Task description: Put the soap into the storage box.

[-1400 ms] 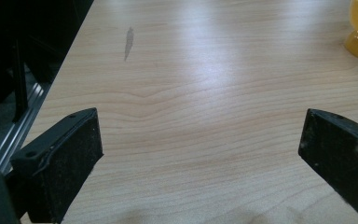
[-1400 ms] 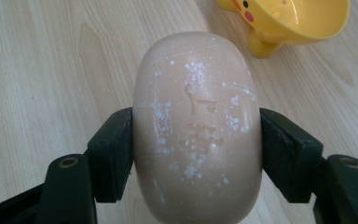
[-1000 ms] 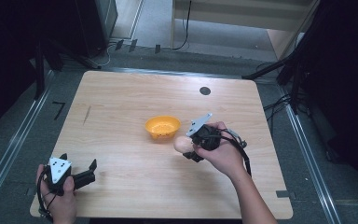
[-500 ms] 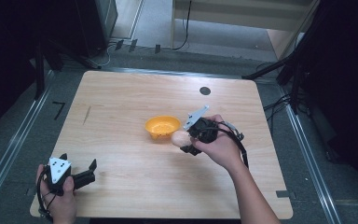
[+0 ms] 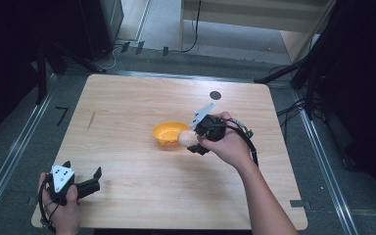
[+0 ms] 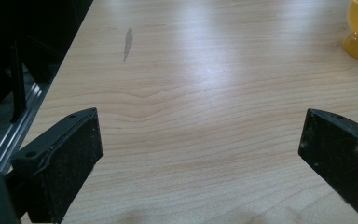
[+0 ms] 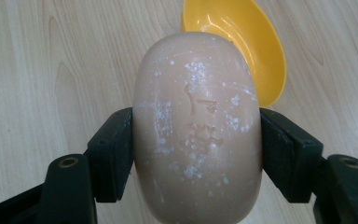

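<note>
High view: right gripper beside orange bowl, mid-table; left gripper near front-left corner.
Left gripper view: jaws wide apart over bare wood.
Right gripper view: jaws clamped on pale oval bar, possibly soap, just before the bowl.

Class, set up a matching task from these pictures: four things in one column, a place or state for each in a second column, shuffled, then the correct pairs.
Things
1. soap bar
2. yellow bowl
3. left gripper
4. black disc

Places or states
A. open, holding nothing
B. near the table's far edge
C. clamped between two black jaws
D. mid-table, beside the right gripper

Pairs: 1-C, 2-D, 3-A, 4-B
</note>
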